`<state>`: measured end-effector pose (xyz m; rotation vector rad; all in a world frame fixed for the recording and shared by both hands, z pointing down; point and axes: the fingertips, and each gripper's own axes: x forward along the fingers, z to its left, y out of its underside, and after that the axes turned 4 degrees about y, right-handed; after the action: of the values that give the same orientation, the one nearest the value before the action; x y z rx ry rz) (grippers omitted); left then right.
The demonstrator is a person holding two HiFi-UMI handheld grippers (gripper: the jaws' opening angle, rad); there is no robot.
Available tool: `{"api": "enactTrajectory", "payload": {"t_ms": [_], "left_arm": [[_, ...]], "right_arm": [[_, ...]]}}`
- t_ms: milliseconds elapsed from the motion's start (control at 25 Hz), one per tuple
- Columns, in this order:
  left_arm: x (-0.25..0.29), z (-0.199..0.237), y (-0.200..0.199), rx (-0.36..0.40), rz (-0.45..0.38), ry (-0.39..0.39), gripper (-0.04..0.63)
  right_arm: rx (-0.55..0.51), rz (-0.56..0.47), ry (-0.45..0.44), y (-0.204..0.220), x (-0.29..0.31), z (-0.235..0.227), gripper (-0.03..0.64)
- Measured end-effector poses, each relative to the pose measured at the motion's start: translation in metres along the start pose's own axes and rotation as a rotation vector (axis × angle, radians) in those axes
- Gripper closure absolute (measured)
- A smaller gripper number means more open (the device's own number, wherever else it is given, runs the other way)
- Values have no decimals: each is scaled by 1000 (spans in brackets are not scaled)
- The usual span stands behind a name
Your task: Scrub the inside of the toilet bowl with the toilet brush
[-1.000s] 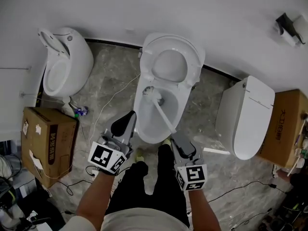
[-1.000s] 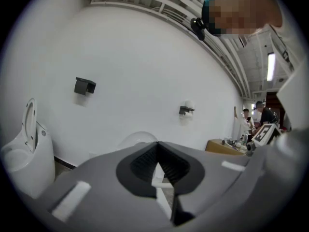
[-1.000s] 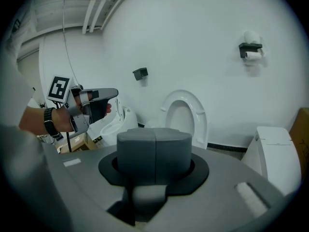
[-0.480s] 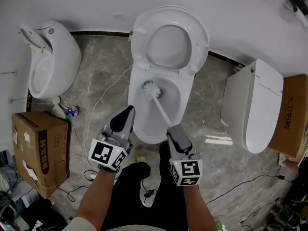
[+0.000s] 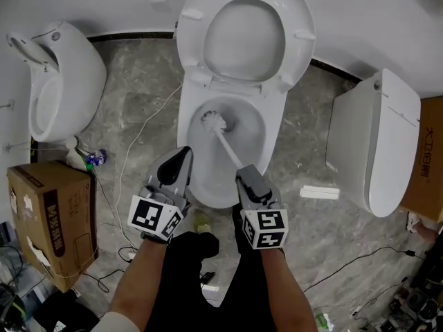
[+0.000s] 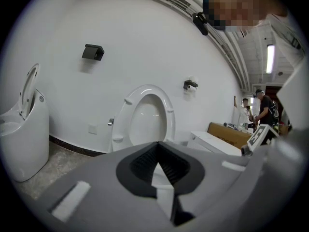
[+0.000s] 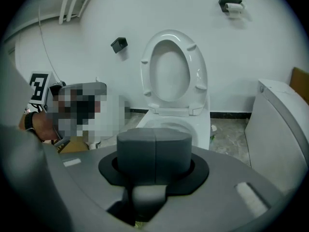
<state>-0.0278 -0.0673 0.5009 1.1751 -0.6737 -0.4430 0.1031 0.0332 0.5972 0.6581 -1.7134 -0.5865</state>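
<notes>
Though a rounded white toilet (image 5: 66, 75) and a scuffed cardboard box (image 5: 48, 213) stand at the left (neither part of the job), the work is in the middle. The left claw (image 5: 181, 156) hangs idle over the near-left rim, jaws together on nothing. The toilet bowl (image 5: 255, 144) is glossy glazed ceramic, its seat and lid (image 5: 243, 33) tipped up. The toilet brush (image 5: 227, 144) is inside it, the round white bristle head seemingly against the far-left inner wall. Its thin pale handle slants back to the right claw (image 5: 243, 173), which is clamped on its end. Scrubbing looks under way. Next, I'd judge, the head needs sweeping round the curved wall with a firm grip, since that slim handle could twist. At the right sits a boxy closed toilet (image 5: 377, 144) on veined grey stone floor (image 5: 138, 109).
</notes>
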Motion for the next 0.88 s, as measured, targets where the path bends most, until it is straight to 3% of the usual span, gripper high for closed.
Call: {"api": "enactTrajectory", "payload": {"t_ms": [880], "left_arm": [[33,28,74,-42,35,-36,591]], "right_arm": [[106,76,-89,36,106,-4,454]]}}
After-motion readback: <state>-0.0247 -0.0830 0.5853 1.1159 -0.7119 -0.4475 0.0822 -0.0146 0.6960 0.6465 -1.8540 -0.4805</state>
